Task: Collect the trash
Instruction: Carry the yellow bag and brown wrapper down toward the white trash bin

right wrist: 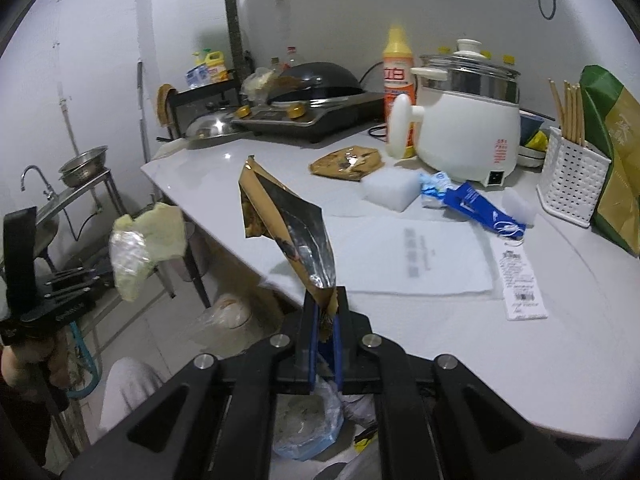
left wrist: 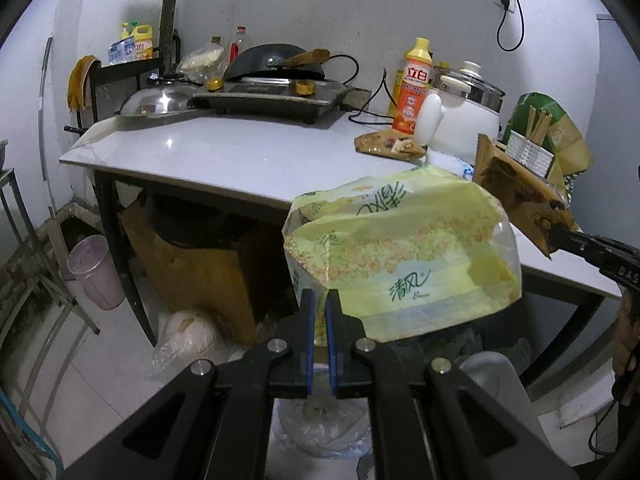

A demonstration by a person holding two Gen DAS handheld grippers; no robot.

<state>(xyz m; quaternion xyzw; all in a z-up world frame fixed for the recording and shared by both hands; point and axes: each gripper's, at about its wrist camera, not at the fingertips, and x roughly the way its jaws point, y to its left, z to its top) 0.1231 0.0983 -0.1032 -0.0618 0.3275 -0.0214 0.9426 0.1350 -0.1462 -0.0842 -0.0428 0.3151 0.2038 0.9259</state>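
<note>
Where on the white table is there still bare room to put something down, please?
The table is bare between the stove and its front edge. It is crowded by the white cooker: brown wrapper, sponge, blue packet, paper sheet.

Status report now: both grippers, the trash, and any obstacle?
Left gripper shut on yellow tissue wrapper. Right gripper shut on brown foil pouch. Both held off the table edge. Nothing blocking.
</note>
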